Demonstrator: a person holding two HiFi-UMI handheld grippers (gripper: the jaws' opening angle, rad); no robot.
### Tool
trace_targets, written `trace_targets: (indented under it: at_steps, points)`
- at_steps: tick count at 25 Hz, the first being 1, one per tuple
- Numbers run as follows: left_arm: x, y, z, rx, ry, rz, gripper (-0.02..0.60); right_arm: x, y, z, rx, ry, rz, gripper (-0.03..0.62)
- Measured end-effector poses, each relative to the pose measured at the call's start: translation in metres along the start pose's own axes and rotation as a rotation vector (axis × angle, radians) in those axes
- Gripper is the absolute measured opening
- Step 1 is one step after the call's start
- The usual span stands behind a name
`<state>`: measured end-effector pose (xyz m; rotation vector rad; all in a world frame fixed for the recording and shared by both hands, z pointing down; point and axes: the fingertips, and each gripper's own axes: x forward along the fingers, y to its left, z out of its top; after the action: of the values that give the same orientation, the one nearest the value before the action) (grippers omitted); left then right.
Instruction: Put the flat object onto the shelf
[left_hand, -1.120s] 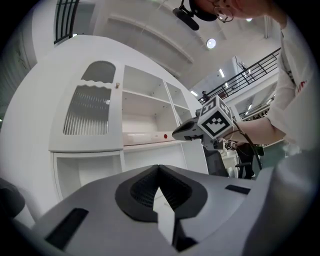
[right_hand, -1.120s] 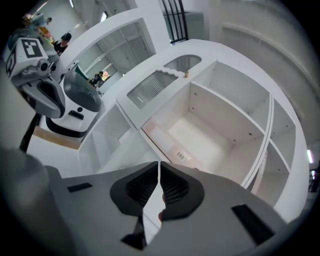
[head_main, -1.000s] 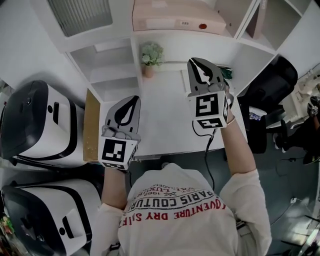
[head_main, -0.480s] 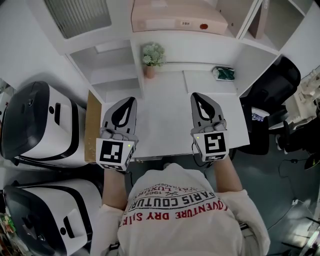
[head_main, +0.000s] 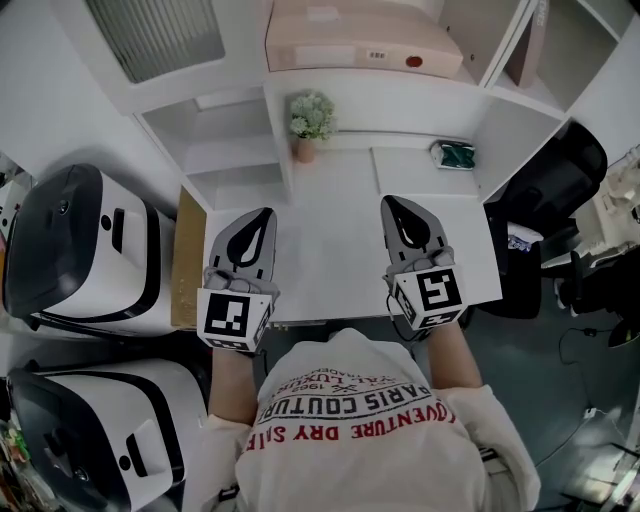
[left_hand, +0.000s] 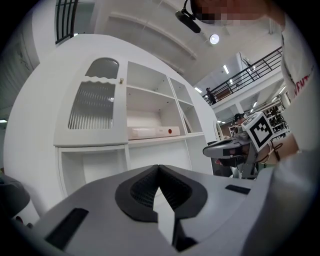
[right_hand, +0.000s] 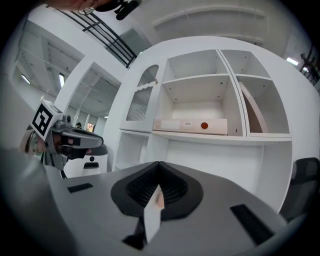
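On the shelf (right_hand: 250, 136), 1 flat box (right_hand: 190, 125)

White shelving unit (head_main: 240, 150), white desk (head_main: 330, 230), black chair (head_main: 545, 190), ceiling lights (left_hand: 214, 39)

Bright, even indoor light washes the white tabletop (head_main: 330, 240) pale, with only soft shadows. The two gripper views bulge like a fisheye, darkening to black corners, and a ceiling lamp (left_hand: 214, 39) glares.
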<state>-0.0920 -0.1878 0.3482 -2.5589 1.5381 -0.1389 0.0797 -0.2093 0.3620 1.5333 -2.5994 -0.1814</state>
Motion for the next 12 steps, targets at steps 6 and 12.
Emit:
trace_targets:
  at_steps: [6,12]
  points:
    - [-0.0001,0.0027,0.0044,0.003,-0.006,0.010,0.011,0.0067,0.0016,0.0057,-0.019,-0.001,0.025,0.026]
    - [0.0002,0.0016,0.0048,0.008,-0.006,0.008,0.011,0.0096,0.0031,0.0087,-0.003,-0.020,0.032,0.026]
